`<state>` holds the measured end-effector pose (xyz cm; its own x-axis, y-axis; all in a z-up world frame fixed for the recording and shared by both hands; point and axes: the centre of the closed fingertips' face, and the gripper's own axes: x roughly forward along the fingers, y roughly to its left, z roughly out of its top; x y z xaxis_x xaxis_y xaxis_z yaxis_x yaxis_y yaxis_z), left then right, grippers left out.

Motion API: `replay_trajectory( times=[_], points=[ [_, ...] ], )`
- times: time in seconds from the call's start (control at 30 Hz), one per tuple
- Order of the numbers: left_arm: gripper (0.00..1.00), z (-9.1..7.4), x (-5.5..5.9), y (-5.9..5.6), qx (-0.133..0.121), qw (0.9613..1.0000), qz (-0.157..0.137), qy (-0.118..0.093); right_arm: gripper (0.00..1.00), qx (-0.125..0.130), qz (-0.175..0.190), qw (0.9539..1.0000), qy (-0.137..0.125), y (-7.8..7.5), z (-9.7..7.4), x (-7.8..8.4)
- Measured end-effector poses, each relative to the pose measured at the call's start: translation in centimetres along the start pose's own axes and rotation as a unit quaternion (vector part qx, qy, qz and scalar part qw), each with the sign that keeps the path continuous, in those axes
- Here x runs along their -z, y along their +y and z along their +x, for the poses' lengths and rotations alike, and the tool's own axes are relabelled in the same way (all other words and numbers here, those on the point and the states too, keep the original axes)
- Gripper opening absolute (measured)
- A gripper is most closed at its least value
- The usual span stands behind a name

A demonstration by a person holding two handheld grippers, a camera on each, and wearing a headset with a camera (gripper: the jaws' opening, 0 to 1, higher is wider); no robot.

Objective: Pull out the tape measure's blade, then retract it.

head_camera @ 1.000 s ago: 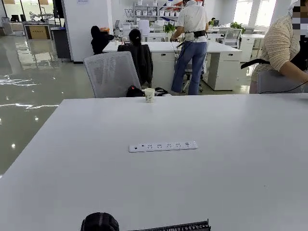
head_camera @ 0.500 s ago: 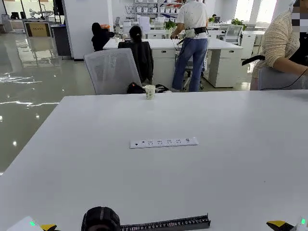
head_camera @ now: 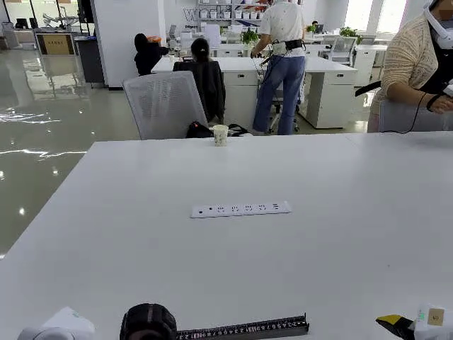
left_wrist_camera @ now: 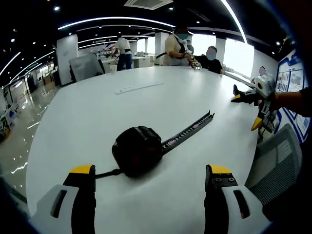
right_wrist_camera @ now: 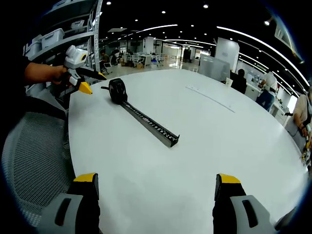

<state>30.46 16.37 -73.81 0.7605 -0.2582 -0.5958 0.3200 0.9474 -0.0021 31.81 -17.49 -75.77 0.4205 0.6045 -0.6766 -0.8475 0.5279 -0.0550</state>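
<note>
The black tape measure [head_camera: 147, 324] lies at the near edge of the white table [head_camera: 226, 269], with a stretch of its blade [head_camera: 244, 329] pulled out to the right and lying flat. In the left gripper view the case [left_wrist_camera: 137, 150] sits just ahead of my left gripper [left_wrist_camera: 151, 170], which is open and apart from it. The blade [left_wrist_camera: 190, 130] runs away towards my right gripper [left_wrist_camera: 246, 111]. My right gripper [right_wrist_camera: 156, 178] is open with bare table between its jaws. The blade's end hook [right_wrist_camera: 171, 140] lies ahead of it, and the left gripper [right_wrist_camera: 92, 82] hovers beside the case [right_wrist_camera: 117, 90].
A white power strip [head_camera: 241, 209] lies mid-table and a paper cup [head_camera: 220, 134] stands at the far edge. A grey mesh chair [head_camera: 164, 105] is behind the table. Several people sit or stand at desks beyond; one person [head_camera: 414, 71] is at the far right.
The head camera tilted down a little. Both grippers have come up into the bottom corners of the head view. The tape measure and its blade have not moved.
</note>
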Motion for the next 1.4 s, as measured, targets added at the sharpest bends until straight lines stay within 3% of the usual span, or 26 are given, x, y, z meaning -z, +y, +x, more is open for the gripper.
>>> replay_trajectory(
  times=[0.13,0.5,0.83,0.97,1.13,1.4],
  points=[
    [0.95,0.2,-0.7,-0.6,0.005,0.9992,-0.036,-0.016,0.99,-0.009,-0.008,0.9999,0.006,-0.2,0.1,-0.4],
    [0.99,1.0,-1.7,-0.7,-0.007,0.9978,-0.059,-0.03,0.99,-0.042,-0.044,0.9978,0.024,-1.3,0.9,-2.2],
    [0.99,2.2,-2.5,-1.2,-0.028,0.995,-0.078,-0.056,0.99,-0.074,-0.092,0.9917,0.05,-2.5,2.0,-3.4],
    [0.99,2.5,-2.8,-1.0,-0.041,0.9936,-0.084,-0.064,0.99,-0.09,-0.119,0.9875,0.051,-2.6,2.7,-4.2],
    [0.99,3.3,-2.8,-1.0,-0.047,0.9928,-0.089,-0.065,0.99,-0.11,-0.149,0.9801,0.07,-2.8,3.9,-4.5],
    [0.99,4.0,-2.6,-0.6,-0.062,0.9895,-0.111,-0.069,0.99,-0.135,-0.168,0.9719,0.095,-3.1,5.3,-4.7]
  ],
)
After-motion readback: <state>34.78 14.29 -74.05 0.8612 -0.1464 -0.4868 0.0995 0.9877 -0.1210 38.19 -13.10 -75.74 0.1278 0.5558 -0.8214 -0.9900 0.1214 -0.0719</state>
